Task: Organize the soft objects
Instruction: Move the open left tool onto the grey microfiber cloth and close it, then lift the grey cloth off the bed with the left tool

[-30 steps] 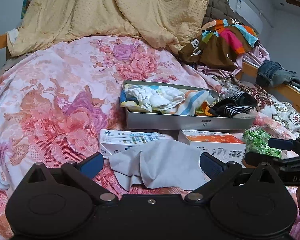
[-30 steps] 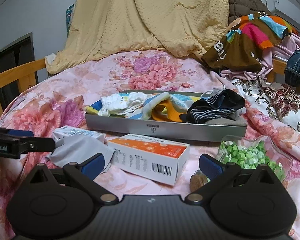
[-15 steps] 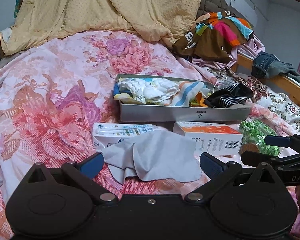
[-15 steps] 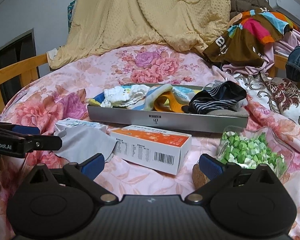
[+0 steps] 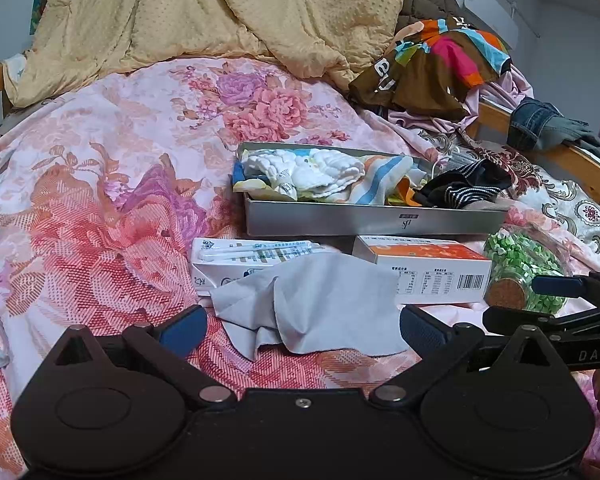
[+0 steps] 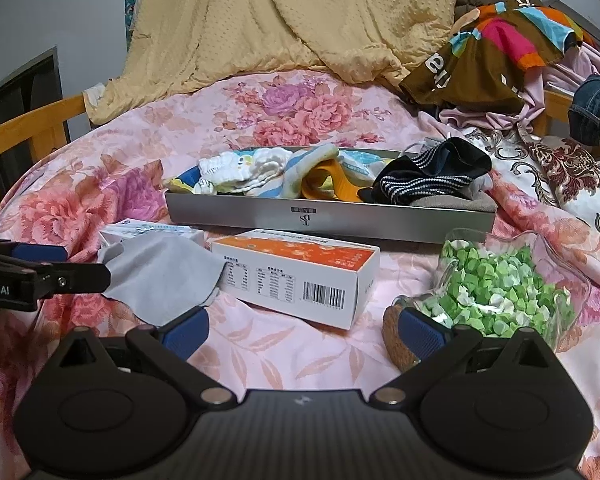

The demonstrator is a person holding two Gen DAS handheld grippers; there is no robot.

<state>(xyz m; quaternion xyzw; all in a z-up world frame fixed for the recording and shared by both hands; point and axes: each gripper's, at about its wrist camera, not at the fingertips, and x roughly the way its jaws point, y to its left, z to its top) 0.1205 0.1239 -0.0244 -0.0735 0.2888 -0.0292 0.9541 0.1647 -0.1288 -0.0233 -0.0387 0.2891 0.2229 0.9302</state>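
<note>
We hold both claws low over the bed (image 5: 100, 184), which is covered by a floral quilt. Our left claw (image 5: 303, 330) has its jaws spread wide and holds nothing; the grey cloth (image 5: 320, 300) lies just ahead of it, framed between the two blue pads. Our right claw (image 6: 303, 330) is likewise spread and empty, facing the orange-and-white carton (image 6: 300, 276) and the glass jar of green paper stars (image 6: 504, 288) with its cork stopper.

The grey cloth is the one soft thing not yet put away. It lies crumpled on the quilt, its far edge draped over the white swab box (image 5: 240, 264) and its right edge just beside the carton. Behind them sits the metal tray (image 5: 372, 222), already holding a white quilted cloth (image 5: 316, 172), a striped cloth (image 5: 380, 188) and a dark striped sock (image 5: 460, 190).

We judge the grey cloth to be thin, very light and limp, so it will fold and dangle once lifted, and it may drag on the swab box. A flat edge would likely slip from the pads; the raised ridge running down its middle offers more bulk to pinch. We would close the left claw there, taking care not to gather the quilt beneath, then lift clear before carrying it to the tray, where free room looks scarce.
</note>
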